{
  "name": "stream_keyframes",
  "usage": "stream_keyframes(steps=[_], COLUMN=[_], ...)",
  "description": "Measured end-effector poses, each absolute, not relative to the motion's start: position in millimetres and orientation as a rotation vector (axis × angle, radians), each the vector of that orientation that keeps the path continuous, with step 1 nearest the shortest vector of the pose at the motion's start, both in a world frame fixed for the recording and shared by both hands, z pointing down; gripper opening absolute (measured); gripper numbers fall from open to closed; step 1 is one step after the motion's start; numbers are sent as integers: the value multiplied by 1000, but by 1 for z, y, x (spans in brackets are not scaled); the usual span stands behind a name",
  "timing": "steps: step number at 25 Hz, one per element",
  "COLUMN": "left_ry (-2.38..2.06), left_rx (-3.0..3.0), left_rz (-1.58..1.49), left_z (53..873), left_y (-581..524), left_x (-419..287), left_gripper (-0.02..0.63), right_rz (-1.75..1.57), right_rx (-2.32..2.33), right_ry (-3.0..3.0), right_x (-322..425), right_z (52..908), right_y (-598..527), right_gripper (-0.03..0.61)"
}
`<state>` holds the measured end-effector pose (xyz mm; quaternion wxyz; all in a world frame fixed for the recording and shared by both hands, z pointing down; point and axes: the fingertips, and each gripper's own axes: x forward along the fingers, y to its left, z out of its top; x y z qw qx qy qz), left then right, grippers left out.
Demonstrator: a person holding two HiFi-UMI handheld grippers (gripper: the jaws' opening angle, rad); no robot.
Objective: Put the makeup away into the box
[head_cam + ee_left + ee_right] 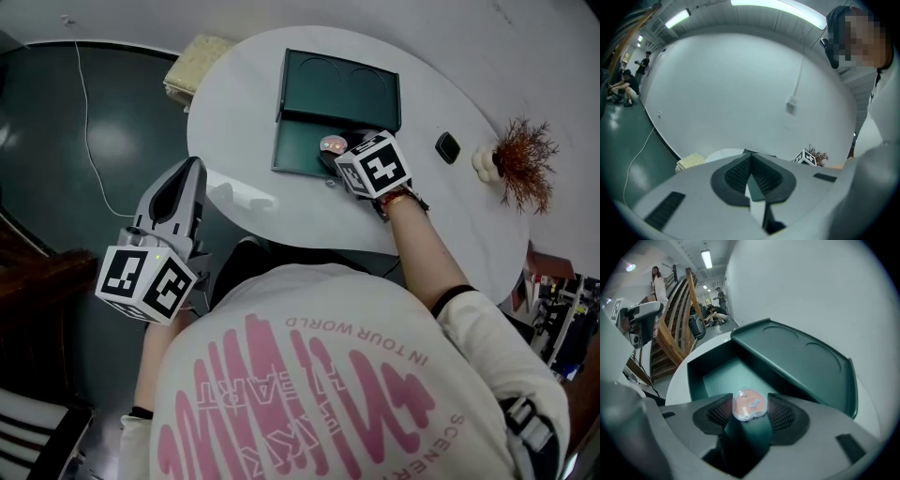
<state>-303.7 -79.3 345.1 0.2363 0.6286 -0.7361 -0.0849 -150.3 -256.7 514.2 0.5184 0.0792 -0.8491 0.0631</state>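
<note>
A dark green box (pixel 305 145) lies open on the round white table (pixel 244 122), its lid (pixel 342 86) tipped back. My right gripper (pixel 336 150) hangs over the box's near right part, shut on a small round pink compact (pixel 749 405) with a clear top, also seen as a pink disc (pixel 332 145) from the head view. The compact sits between the ribbed pads (pixel 783 413), above the box's open tray (pixel 726 376). My left gripper (pixel 190 178) is off the table's left edge, jaws closed together with nothing in them (pixel 750 180).
A small black object (pixel 448 147) and a dried reddish plant (pixel 523 159) in a pale holder stand at the table's right. A yellowish sponge-like block (pixel 195 64) sits beyond the far left edge. A wooden staircase (pixel 677 319) and distant people show in the right gripper view.
</note>
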Motion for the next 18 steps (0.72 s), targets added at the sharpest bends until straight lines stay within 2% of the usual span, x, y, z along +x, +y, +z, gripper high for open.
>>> stream_keyframes(steps=[18], left_ry=[-2025], left_rx=[1703], left_rz=[-218], left_z=[351], left_y=[-81], left_x=[-311], left_gripper=[3], right_rz=[143], right_rx=[135], right_ry=[-1972], right_x=[-149], right_z=[528], right_y=[-255], right_gripper=[241])
